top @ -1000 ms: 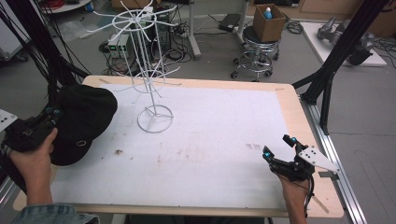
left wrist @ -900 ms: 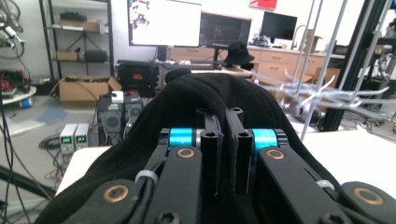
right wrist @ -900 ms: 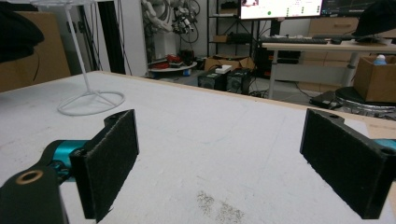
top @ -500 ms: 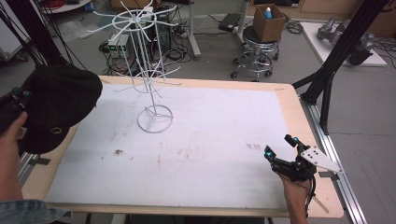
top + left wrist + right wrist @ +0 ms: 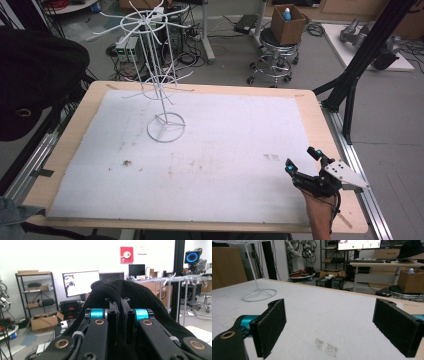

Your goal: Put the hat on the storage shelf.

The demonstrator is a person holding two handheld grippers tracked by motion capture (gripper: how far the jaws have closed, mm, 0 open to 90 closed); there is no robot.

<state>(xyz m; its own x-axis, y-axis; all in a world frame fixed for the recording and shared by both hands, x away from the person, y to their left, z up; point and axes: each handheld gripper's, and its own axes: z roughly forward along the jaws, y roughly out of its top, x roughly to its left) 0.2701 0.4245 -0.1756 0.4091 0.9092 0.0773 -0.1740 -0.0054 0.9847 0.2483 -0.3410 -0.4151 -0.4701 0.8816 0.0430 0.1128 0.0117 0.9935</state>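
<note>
A black cap (image 5: 35, 80) hangs in the air at the far left of the high view, off the table's left edge. In the left gripper view my left gripper (image 5: 119, 302) is shut on the cap's black fabric (image 5: 140, 295), which drapes over the jaws. A white wire rack (image 5: 160, 75) with a ring base stands on the table's back left; its arms (image 5: 175, 278) show to the right of the cap. My right gripper (image 5: 302, 160) rests at the table's front right corner, open, with nothing between its pads (image 5: 270, 327).
A white sheet (image 5: 225, 150) covers the wooden table (image 5: 65, 150), with small dark stains (image 5: 327, 346) just ahead of the right gripper. The rack's base (image 5: 259, 293) lies far off to that gripper's left. A stool bearing a cardboard box (image 5: 287, 22) stands behind the table.
The left hand has lifted the black cap from the table's left edge up and out to the left. The right gripper has stayed in place, still open.
</note>
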